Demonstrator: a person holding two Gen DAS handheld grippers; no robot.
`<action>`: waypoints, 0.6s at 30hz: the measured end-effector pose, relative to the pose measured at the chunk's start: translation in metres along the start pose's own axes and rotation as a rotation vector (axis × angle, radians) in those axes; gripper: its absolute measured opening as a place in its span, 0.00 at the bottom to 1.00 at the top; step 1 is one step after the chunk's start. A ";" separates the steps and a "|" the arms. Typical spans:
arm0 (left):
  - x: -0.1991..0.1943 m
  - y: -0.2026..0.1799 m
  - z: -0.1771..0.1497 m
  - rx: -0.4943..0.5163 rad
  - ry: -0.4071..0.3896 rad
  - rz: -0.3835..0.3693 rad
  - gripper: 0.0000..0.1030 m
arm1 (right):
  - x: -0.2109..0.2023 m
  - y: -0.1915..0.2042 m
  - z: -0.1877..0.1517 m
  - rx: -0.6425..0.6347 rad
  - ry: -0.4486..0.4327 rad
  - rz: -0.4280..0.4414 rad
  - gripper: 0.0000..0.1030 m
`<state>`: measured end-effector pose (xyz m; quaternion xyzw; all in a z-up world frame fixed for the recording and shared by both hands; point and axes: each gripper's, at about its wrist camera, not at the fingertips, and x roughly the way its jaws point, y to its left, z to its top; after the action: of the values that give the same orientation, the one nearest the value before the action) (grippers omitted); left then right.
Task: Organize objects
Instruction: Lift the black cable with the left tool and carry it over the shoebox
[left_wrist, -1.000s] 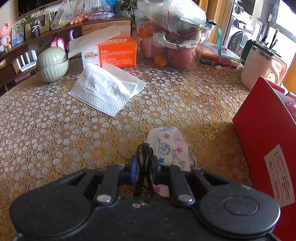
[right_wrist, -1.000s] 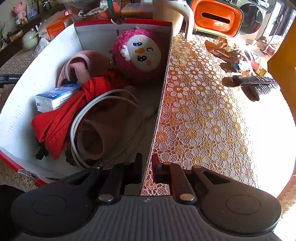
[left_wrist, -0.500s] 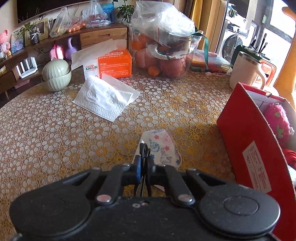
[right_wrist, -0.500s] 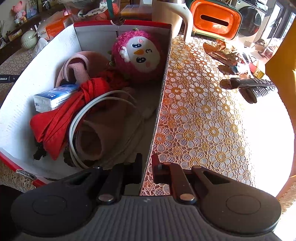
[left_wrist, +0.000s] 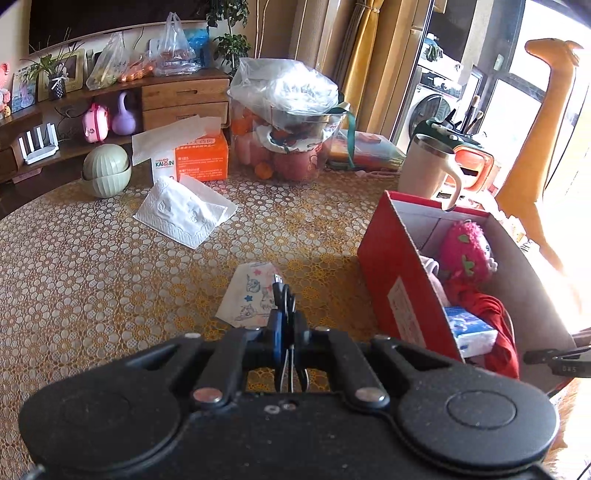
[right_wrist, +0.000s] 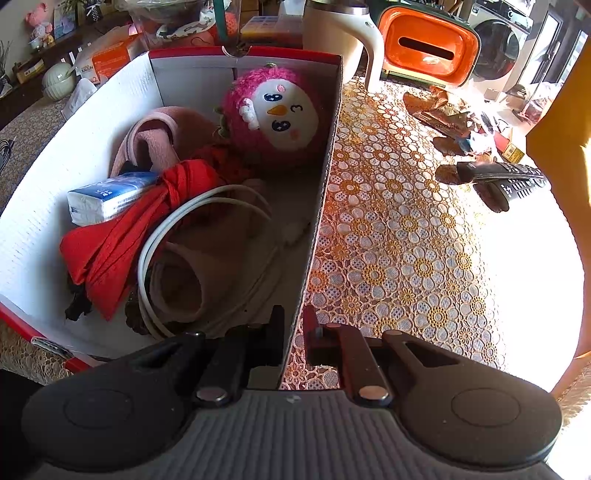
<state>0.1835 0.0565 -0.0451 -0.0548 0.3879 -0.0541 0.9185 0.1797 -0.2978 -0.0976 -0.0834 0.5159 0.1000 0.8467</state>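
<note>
A child's face mask (left_wrist: 248, 295) printed with stars and cartoons hangs from my left gripper (left_wrist: 284, 306), which is shut on its edge above the lace tablecloth. To the right stands the red cardboard box (left_wrist: 399, 280) with white inner walls. My right gripper (right_wrist: 294, 332) is shut on the box's right side wall (right_wrist: 321, 206), one finger inside and one outside. The box holds a pink plush toy (right_wrist: 277, 114), a blue tissue pack (right_wrist: 110, 192), a red bundled cloth (right_wrist: 122, 236), a coiled white cable (right_wrist: 207, 199) and a pink cloth (right_wrist: 155, 136).
On the table beyond the mask lie a folded white napkin (left_wrist: 184, 210), an orange tissue box (left_wrist: 199, 155), green bowls (left_wrist: 107, 173), a plastic-covered fruit bowl (left_wrist: 288, 147) and a cream mug (left_wrist: 428, 170). Right of the box are remotes (right_wrist: 506, 177) and an orange holder (right_wrist: 428, 48).
My left gripper closed fully on the mask, then rose and drew back with it, bringing the red box into view on the right. The right gripper and box stayed put.
</note>
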 end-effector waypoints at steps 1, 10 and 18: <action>-0.006 -0.003 0.000 0.003 -0.006 -0.006 0.03 | 0.000 0.000 0.000 -0.003 -0.001 -0.001 0.10; -0.057 -0.036 0.010 0.053 -0.042 -0.063 0.03 | 0.004 0.003 0.002 -0.026 -0.001 -0.008 0.10; -0.075 -0.076 0.033 0.070 -0.075 -0.140 0.03 | -0.003 0.000 -0.001 -0.021 -0.021 0.013 0.10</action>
<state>0.1506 -0.0061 0.0414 -0.0516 0.3463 -0.1299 0.9277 0.1782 -0.2985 -0.0955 -0.0880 0.5063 0.1117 0.8505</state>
